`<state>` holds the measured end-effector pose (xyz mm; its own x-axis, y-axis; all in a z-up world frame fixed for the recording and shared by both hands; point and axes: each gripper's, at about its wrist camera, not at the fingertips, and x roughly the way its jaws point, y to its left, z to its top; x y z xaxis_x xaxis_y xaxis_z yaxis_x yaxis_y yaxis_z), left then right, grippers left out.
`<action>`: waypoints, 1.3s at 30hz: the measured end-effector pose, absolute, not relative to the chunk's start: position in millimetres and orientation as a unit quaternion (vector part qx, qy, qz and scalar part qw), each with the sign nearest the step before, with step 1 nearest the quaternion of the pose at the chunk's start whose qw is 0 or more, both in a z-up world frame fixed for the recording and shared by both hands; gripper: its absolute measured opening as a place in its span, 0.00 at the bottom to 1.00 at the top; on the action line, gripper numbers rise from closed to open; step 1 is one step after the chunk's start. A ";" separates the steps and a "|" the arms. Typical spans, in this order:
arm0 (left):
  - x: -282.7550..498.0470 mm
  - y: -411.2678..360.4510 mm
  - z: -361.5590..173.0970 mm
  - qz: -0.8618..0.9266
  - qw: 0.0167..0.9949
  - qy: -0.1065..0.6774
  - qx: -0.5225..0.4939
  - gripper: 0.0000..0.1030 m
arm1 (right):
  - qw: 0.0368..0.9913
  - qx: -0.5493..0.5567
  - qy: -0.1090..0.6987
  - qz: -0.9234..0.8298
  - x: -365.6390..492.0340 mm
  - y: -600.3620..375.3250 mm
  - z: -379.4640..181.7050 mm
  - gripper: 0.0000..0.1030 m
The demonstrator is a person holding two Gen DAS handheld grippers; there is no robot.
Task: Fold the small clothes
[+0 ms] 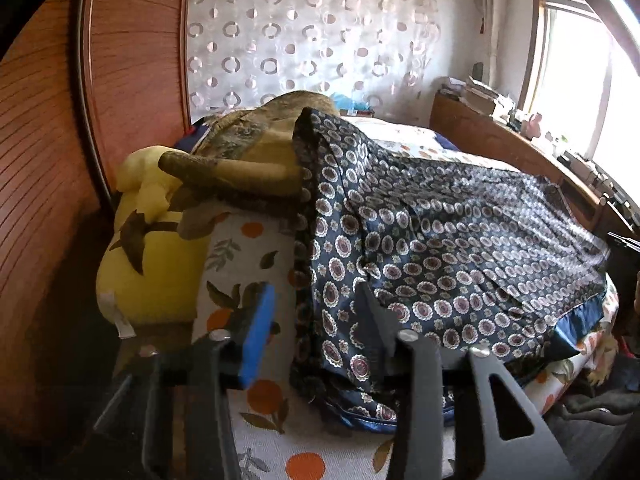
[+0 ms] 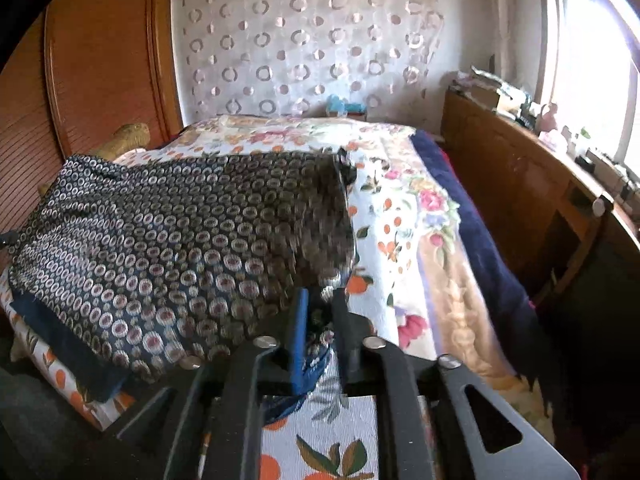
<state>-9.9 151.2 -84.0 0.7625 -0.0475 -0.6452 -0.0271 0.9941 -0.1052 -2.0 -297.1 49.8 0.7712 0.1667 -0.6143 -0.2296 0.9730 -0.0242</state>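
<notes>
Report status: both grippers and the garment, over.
Left gripper open at the patterned navy garment's edge. Right gripper shut on its corner. Garment partly draped over plush toys.

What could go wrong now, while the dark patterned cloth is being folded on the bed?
1. The left gripper is open, with the patterned cloth only near its fingers, so that side may stay behind.
2. The right gripper pinches only a small bunch of a corner; the shiny fabric could slip out.
3. The cloth's far edge lies over the plush toys and may drag them.
</notes>
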 end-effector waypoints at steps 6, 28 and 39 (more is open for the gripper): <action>-9.7 151.2 -94.5 0.009 0.931 0.360 -0.057 0.43 | 0.942 -0.054 0.304 0.130 -9.5 -272.5 53.7 0.52; -14.3 141.3 -111.3 0.010 0.924 0.378 -0.057 0.42 | 0.912 -0.098 0.352 0.187 16.6 -206.7 -8.4 0.53; -18.0 139.1 -113.4 0.001 0.923 0.380 -0.065 0.42 | 0.923 -0.081 0.330 0.182 9.8 -218.0 -19.9 0.66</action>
